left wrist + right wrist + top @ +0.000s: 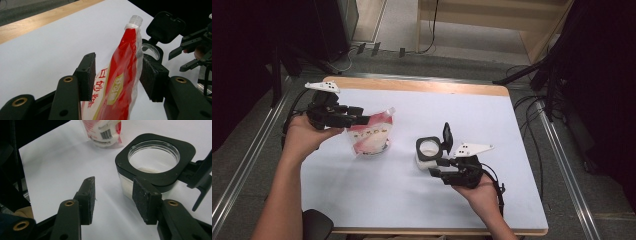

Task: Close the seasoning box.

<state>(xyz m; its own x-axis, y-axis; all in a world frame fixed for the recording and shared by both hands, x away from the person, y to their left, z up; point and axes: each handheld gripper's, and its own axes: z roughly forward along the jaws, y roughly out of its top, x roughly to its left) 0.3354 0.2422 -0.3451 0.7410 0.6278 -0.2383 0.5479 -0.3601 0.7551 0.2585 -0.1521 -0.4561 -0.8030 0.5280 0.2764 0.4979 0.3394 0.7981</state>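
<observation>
A red and white spouted pouch [369,134] stands upright left of centre on the white table [492,115]. My left gripper [371,120] reaches in from the left around its upper part. In the left gripper view the pouch [120,75] stands between the pads [86,75] with a gap on one side, so the left gripper [116,67] is open. A clear container [428,149] with a black rim and an open flip lid [446,135] holds white powder. My right gripper [115,192] is open just short of the container [125,160], bare table between its jaws.
The table has a wooden rim [422,86] at the far side and metal rails [562,150] along both sides. Cables [532,125] and dark stands [547,70] lie on the floor beyond the right edge. A black rounded object [317,225] sits at the near left edge.
</observation>
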